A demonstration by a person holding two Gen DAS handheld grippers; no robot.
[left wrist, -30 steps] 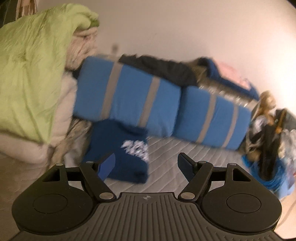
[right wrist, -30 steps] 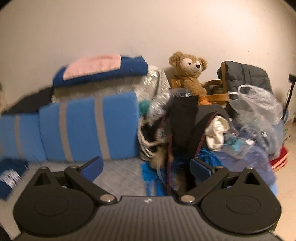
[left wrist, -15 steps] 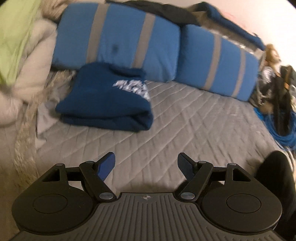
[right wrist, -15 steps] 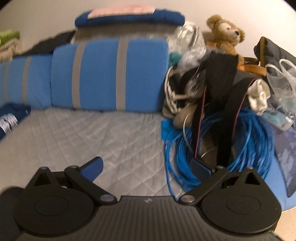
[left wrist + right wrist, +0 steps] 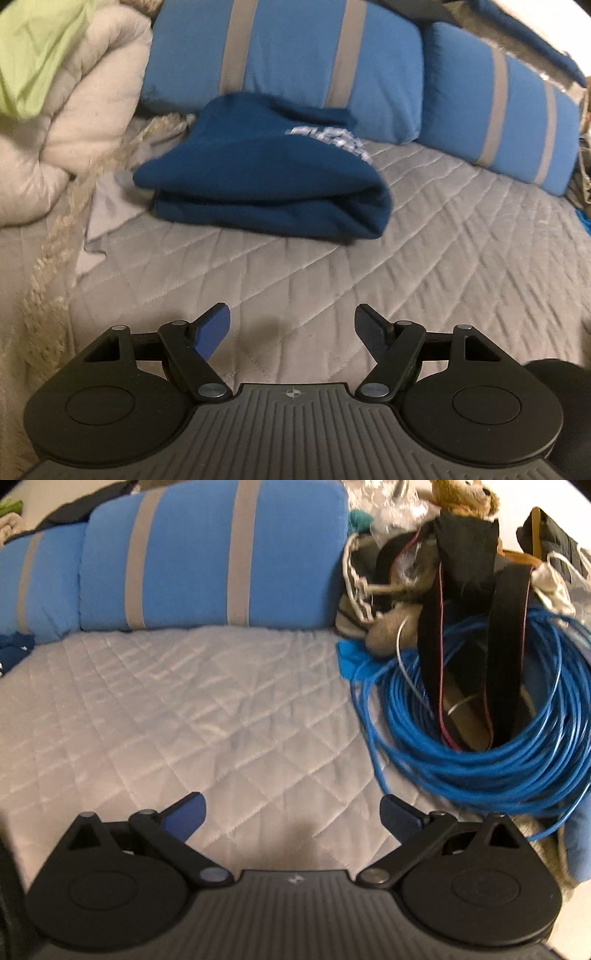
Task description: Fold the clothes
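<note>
A folded navy garment [image 5: 269, 184] with white lettering lies on the grey quilted bed cover [image 5: 424, 266], against the blue striped pillows. A sliver of it shows at the left edge of the right wrist view, the navy garment [image 5: 13, 646]. My left gripper [image 5: 291, 328] hangs open low over the bare quilt, well short of the garment, nothing between its blue pads. My right gripper [image 5: 291, 814] is also open over the bed cover [image 5: 166, 701], with nothing in it.
Two blue pillows with grey stripes [image 5: 295, 62] [image 5: 207, 557] line the back. A cream and green duvet [image 5: 66, 92] is heaped at the left. A coil of blue cable [image 5: 480, 734], black straps [image 5: 461, 590] and a teddy bear [image 5: 461, 494] crowd the right side.
Both grippers have sunk toward the bed and tipped downward; the wall has left view and the quilt fills the frames. The folded garment looks nearer. Both stay open.
</note>
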